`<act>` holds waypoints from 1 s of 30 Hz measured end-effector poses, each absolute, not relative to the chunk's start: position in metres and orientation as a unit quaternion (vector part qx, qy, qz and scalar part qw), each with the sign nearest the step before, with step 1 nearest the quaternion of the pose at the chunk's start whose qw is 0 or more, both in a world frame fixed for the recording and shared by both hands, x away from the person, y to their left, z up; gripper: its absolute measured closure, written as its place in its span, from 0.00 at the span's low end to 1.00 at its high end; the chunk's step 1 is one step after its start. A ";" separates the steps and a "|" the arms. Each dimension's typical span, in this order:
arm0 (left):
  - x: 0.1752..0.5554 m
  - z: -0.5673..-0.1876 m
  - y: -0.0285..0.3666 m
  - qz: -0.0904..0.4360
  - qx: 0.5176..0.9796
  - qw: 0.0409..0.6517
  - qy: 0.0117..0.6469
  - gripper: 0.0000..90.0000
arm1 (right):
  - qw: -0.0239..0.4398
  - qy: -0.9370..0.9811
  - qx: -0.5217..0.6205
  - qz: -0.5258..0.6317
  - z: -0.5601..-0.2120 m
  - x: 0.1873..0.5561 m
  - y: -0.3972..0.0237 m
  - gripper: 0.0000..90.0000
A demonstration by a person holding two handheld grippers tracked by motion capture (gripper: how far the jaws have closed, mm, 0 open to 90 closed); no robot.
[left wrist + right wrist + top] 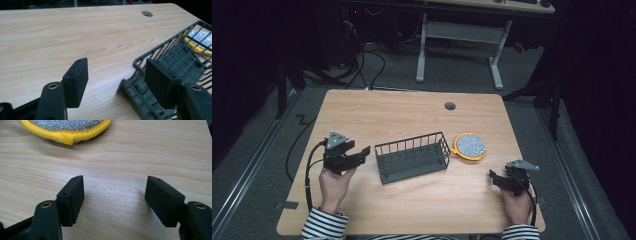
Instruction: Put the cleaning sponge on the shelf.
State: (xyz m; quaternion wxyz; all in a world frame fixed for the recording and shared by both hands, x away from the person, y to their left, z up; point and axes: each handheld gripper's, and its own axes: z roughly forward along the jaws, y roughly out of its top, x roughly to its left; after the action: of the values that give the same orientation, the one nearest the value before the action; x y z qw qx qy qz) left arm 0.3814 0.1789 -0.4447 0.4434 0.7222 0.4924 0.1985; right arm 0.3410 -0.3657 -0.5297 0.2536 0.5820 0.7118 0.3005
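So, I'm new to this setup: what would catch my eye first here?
Probably the dark wire basket standing mid-table, then the round yellow-rimmed scrubbing pad lying just off its right end. The left gripper sits by the basket's left end with open jaws holding nothing, and the right gripper waits open near the table's right front.

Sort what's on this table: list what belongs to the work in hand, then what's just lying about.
In the work:
- wire basket, dark grey, right by the open left gripper
- round scouring pad with a yellow rim, ahead of the open right gripper, touching the basket's right end

Lying about:
- round cable hole in the wooden table
- white-legged desk on the floor behind
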 end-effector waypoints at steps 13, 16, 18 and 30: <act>0.379 -0.491 0.205 0.207 0.721 0.386 0.536 0.40 | 0.256 0.709 0.584 0.301 -0.530 0.341 -0.365 0.41; 0.380 -0.502 0.206 0.206 0.727 0.367 0.543 0.39 | 0.258 0.704 0.589 0.302 -0.529 0.343 -0.366 0.47; 0.380 -0.508 0.205 0.210 0.727 0.362 0.545 0.39 | 0.253 0.703 0.593 0.299 -0.528 0.343 -0.367 0.50; 0.383 -0.529 0.205 0.213 0.729 0.344 0.553 0.39 | 0.226 0.715 0.574 0.330 -0.513 0.347 -0.364 0.51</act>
State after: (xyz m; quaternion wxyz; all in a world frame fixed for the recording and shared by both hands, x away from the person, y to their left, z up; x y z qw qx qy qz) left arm 0.3835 0.2045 -0.5295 0.3436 0.7286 0.5529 0.2131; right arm 0.3474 -0.3638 -0.5125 0.2259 0.5737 0.7150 0.3295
